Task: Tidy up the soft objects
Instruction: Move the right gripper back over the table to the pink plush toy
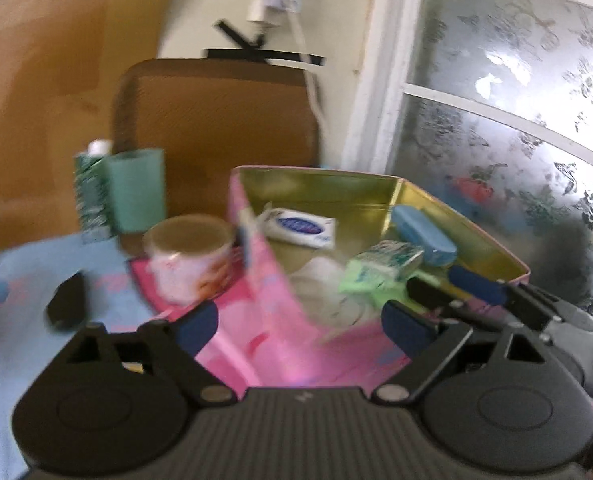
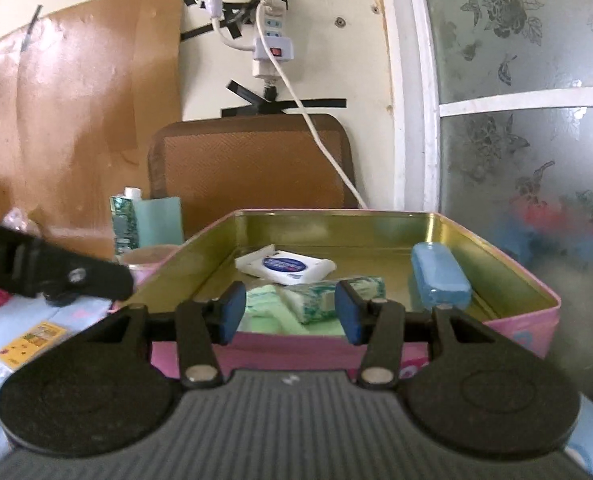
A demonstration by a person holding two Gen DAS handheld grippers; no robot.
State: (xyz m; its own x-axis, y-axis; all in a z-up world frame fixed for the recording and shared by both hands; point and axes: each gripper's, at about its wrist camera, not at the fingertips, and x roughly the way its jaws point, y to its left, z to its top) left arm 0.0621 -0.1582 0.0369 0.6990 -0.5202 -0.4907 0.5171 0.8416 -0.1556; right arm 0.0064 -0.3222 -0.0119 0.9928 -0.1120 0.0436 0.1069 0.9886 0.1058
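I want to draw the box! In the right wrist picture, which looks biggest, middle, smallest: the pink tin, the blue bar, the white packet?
1. pink tin, by far the largest.
2 and 3. white packet and blue bar look alike; the bar sits nearer the camera, so I won't rank them.

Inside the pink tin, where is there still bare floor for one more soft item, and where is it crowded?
The pink tin has bare gold floor along its back wall, between the white tissue pack and the blue case. The near side is crowded: the green tissue pack lies against a light-green cloth.
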